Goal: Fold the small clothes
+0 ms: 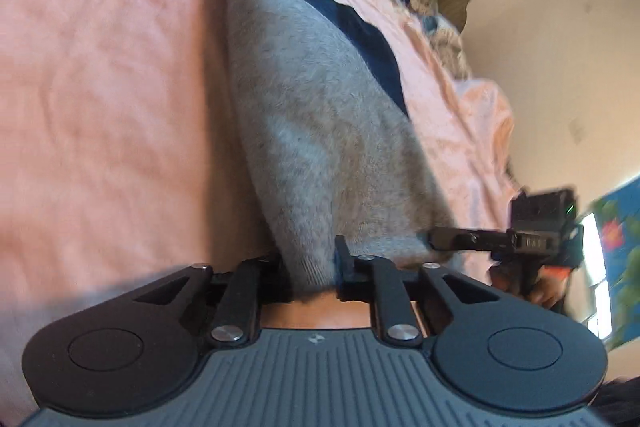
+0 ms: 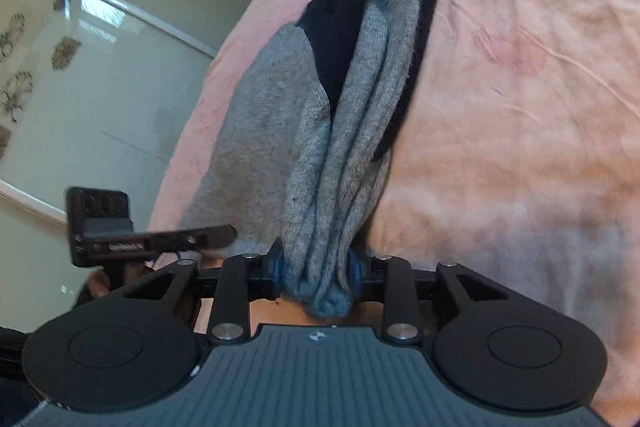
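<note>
The grey sock point(image 2: 340, 131) with navy toe hangs over the pink bedspread point(image 2: 520, 107), well inside its edges. It looks light, soft and floppy (likely a pair), so gripping the cuff edge suits it. The left gripper point(image 1: 312, 267) and right gripper point(image 2: 316, 269) both pinch that cuff.
</note>
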Action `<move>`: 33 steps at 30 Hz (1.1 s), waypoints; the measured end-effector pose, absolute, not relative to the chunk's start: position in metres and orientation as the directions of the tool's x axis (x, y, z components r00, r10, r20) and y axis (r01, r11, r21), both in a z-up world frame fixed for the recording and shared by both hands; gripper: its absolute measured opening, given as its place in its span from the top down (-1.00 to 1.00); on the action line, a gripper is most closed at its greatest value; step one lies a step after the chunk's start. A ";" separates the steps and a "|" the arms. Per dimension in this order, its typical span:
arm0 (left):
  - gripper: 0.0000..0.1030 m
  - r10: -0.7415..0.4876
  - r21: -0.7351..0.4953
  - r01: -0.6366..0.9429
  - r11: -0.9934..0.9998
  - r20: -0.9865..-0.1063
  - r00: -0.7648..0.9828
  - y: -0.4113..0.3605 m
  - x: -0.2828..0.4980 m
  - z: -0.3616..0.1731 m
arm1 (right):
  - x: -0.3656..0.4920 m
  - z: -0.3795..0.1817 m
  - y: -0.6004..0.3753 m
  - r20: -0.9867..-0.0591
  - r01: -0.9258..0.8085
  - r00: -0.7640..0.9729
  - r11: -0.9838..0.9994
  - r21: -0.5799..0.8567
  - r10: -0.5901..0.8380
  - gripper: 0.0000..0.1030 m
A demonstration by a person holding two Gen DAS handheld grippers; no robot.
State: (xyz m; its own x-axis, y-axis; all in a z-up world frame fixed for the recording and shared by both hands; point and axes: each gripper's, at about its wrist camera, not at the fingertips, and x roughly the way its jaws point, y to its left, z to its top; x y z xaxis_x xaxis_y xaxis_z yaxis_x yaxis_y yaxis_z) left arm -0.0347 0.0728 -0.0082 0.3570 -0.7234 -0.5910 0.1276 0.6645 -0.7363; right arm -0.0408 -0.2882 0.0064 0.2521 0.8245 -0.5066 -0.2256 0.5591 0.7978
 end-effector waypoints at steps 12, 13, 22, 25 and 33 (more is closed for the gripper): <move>0.80 -0.710 -0.733 0.103 0.672 -0.598 0.372 0.069 -0.026 -0.007 | -0.033 0.002 -0.255 -0.563 -0.250 0.218 0.604 0.757 0.797 0.55; 0.80 -0.712 -0.727 0.127 0.674 -0.595 0.374 0.072 -0.035 -0.002 | -0.037 0.004 -0.256 -0.564 -0.254 0.217 0.604 0.755 0.797 0.55; 0.42 -0.683 -0.656 0.222 0.722 -0.624 0.378 0.093 -0.067 0.013 | -0.068 0.017 -0.279 -0.539 -0.242 0.250 0.591 0.769 0.804 0.02; -0.51 -0.625 -0.556 0.311 0.771 -0.569 0.534 0.100 -0.063 0.053 | -0.052 0.051 -0.299 -0.482 -0.257 0.430 0.615 0.745 0.764 -0.45; -0.66 -0.473 -0.222 0.428 0.876 -0.562 0.678 0.004 -0.021 0.061 | 0.061 0.050 -0.265 -0.551 -0.190 0.504 0.707 0.681 0.666 -0.40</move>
